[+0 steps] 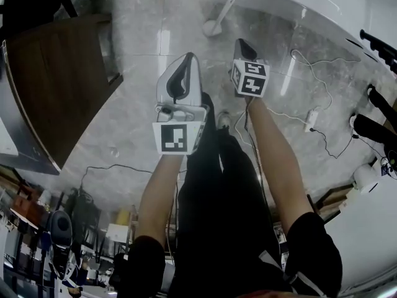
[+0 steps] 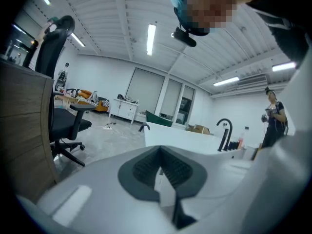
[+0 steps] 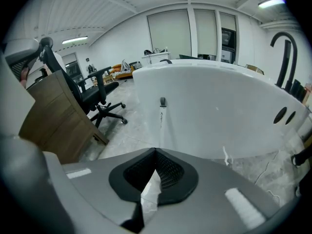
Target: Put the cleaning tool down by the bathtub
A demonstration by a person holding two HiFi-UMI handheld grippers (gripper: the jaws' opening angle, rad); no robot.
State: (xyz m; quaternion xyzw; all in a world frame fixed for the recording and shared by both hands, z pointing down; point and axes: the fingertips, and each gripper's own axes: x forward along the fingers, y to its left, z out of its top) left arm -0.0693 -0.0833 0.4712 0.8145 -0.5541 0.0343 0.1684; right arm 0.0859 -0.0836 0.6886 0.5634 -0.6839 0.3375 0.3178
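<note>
Left gripper (image 1: 188,59) and right gripper (image 1: 241,43): jaws together, empty. Cleaning tool (image 1: 223,11) stands on the floor against the bathtub (image 1: 282,4) wall. Task looks done

The white, long-handled cleaning tool (image 1: 223,10) stands head-down on the grey floor, its dark-tipped handle leaning against the white bathtub's (image 1: 291,8) outer wall

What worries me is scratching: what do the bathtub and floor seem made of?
Bathtub: likely acrylic or enamel; smooth white shell with a soft sheen. Floor: probably polished stone or marble-look tile; grey veining, seams and bright light reflections.
</note>
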